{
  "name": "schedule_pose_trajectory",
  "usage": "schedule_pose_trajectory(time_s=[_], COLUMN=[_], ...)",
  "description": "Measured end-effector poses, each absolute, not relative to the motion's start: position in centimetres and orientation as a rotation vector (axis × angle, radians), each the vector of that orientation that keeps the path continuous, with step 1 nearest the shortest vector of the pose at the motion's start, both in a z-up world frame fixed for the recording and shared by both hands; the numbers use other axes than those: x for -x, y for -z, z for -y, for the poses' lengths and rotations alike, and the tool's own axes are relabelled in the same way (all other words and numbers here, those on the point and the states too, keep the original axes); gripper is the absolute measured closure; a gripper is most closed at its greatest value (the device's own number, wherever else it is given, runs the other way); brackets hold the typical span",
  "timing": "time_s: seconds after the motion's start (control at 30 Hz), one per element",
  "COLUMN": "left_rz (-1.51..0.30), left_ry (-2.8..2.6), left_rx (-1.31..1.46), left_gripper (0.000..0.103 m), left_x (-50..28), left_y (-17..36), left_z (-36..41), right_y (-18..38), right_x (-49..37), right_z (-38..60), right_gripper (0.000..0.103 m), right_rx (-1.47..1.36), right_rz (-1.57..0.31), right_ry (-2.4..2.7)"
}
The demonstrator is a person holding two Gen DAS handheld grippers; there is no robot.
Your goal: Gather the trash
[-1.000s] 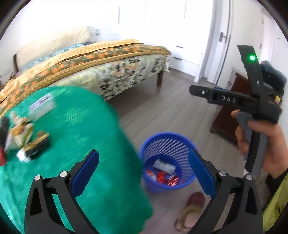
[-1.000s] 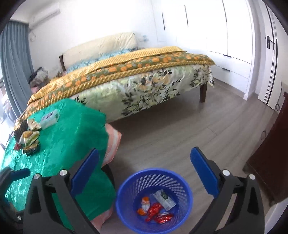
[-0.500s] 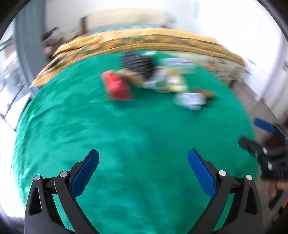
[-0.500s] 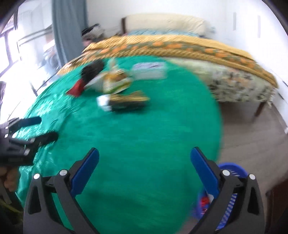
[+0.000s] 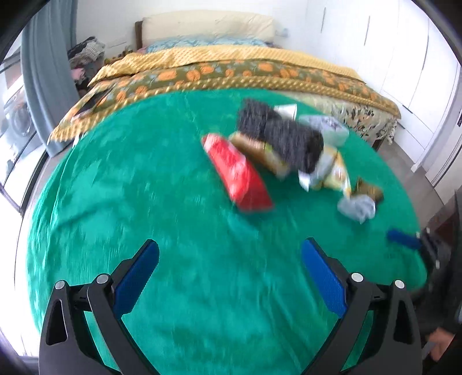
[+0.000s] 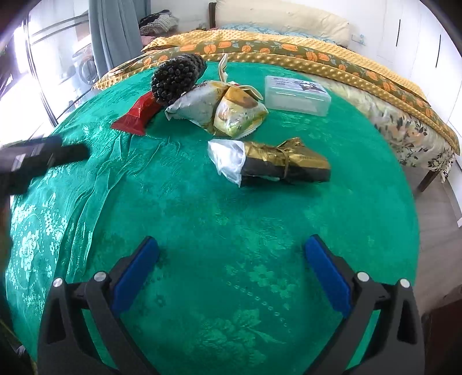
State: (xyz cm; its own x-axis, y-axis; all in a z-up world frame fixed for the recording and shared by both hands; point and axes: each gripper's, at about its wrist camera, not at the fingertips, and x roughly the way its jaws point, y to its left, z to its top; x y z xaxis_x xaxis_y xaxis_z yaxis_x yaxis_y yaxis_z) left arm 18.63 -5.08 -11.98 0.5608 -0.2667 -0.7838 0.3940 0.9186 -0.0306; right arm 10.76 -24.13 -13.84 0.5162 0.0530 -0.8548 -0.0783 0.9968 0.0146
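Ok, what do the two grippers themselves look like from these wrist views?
Both look identical: the left gripper and right gripper have black skeletal frames with triangular cut-outs, silver pivot bolts, and flat blue finger pads with ridged inner faces. No cables or sleeves are visible.

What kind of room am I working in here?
Most likely a bedroom: a bed with a pillow stands behind the green-clothed table, and white wardrobe doors line the wall.
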Motion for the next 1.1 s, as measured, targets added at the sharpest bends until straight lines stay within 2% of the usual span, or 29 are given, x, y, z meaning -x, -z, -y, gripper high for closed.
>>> schedule_pose_trajectory(time_s=[0.13,0.2,0.23,0.3,0.37,0.43,0.47,0.83,0.9,0.93,0.97,1.1], left_rz=[-0.878,-0.899,-0.905,-0.924,-0.948,-0.953,-0.946,-0.966,-0.957,-0.948,-0.934,-0.936], left_ry=[0.372,0.367,0.364,0.360,0.378,0.396,0.396,0.375,0.377,0.381,0.371,0.349], left_rx=[-0.205,-0.203,-0.206,-0.220,-0.215,-0.197,-0.194,-0.126,-0.125,-0.129,-0.141,-0.180], left_gripper=[0.006,0.010,0.016,0.030,0.063,0.078,0.089,0.087,0.072,0.050,0.034,0.026], left_x=[-22.3,-24.1,-24.6,-25.7,-26.4,-26.1,-25.8,-16.9,-15.8,-15.5,-15.4,-16.0], left_y=[12.3,13.0,13.2,14.0,14.6,14.6,14.4,13.8,14.0,14.1,14.4,15.7], left_z=[7.1,8.0,8.2,8.7,8.8,8.4,8.0,-0.1,-0.3,-0.3,-0.3,-0.1], right_y=[13.8,13.8,13.8,13.8,13.8,13.8,13.8,13.9,13.9,13.9,13.8,13.8], right_x=[-10.6,-10.6,-10.6,-10.7,-10.7,-10.7,-10.7,-10.7,-10.7,-10.6,-10.6,-10.6], right_z=[24.4,24.4,24.3,24.3,24.3,24.3,24.3,24.3,24.3,24.3,24.4,24.9], right_gripper=[0.005,0.005,0.005,0.005,0.005,0.005,0.005,0.005,0.005,0.005,0.005,0.004], right_rx=[0.025,0.024,0.024,0.024,0.024,0.024,0.024,0.023,0.023,0.022,0.019,-0.004], right_rz=[-1.024,-1.024,-1.024,-1.024,-1.024,-1.024,-1.024,-1.023,-1.023,-1.023,-1.019,-1.016], right_ry=[-0.079,-0.079,-0.079,-0.078,-0.078,-0.078,-0.078,-0.077,-0.077,-0.077,-0.073,-0.073])
